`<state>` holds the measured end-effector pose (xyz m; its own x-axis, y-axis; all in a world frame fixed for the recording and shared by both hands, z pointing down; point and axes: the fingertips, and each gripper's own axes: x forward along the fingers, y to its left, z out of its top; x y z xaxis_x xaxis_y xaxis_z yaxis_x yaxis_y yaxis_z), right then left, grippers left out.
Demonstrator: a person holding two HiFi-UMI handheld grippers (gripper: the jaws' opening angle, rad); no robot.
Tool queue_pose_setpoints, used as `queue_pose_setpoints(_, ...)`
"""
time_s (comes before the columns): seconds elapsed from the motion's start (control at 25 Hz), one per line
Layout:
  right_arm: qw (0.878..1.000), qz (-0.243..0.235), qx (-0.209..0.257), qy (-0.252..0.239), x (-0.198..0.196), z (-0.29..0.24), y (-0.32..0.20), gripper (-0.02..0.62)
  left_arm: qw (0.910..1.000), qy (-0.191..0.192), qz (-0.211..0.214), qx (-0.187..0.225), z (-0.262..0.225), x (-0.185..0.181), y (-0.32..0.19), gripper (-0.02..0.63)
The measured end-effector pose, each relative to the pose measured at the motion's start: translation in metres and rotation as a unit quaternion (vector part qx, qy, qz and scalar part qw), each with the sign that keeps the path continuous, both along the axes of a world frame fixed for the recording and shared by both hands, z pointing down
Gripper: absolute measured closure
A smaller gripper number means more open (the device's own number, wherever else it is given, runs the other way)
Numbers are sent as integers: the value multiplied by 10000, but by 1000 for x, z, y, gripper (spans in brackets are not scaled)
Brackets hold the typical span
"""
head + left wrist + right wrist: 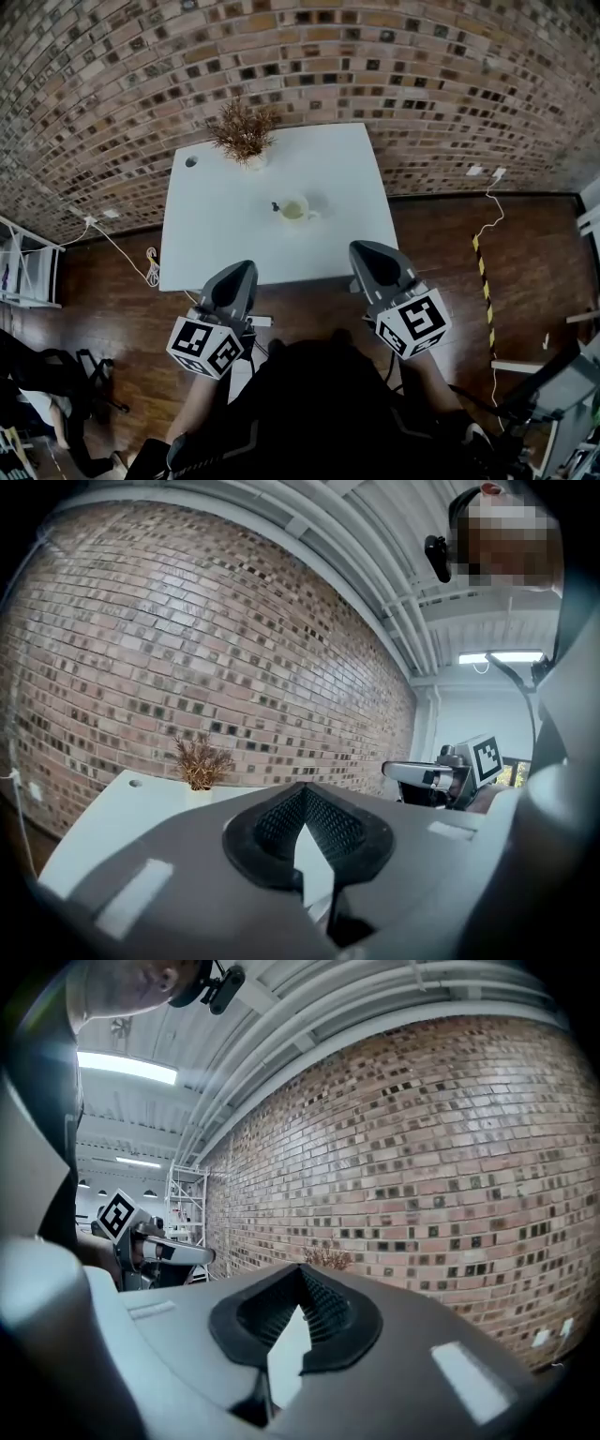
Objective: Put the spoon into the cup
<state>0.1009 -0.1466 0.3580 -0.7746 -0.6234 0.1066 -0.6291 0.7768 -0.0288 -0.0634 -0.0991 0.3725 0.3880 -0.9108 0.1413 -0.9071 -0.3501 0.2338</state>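
A pale cup (pixel 293 210) stands near the middle of the white table (pixel 216 234), its handle toward the right. A small dark object (pixel 276 205) touches the cup's left rim; it is too small to tell whether this is the spoon. My left gripper (pixel 242 268) hovers at the table's near edge, left of centre, shut and holding nothing. My right gripper (pixel 364 249) hovers at the near edge further right, also shut and bare. Both are well short of the cup. In the left gripper view the jaws (pixel 302 803) meet at the tip; the right gripper view shows the same (pixel 302 1283).
A dried plant in a small white pot (pixel 244 136) stands at the table's far side, with a round hole (pixel 191 161) at the far left corner. A brick wall (pixel 375 84) runs behind. Cables (pixel 141 262) lie on the wooden floor at the left; a shelf (pixel 28 272) stands further left.
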Motion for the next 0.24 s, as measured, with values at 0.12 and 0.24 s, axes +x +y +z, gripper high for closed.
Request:
queue_pose_setpoints(0.12, 10000, 25, -14, -8, 4, 1, -3, 591, 9999, 39, -99, -32, 1, -1, -1, 592)
queue_pose_setpoints(0.24, 9999, 99, -6, 45, 9, 3, -7, 591, 9998, 62, -159, -102, -3, 4, -1, 592)
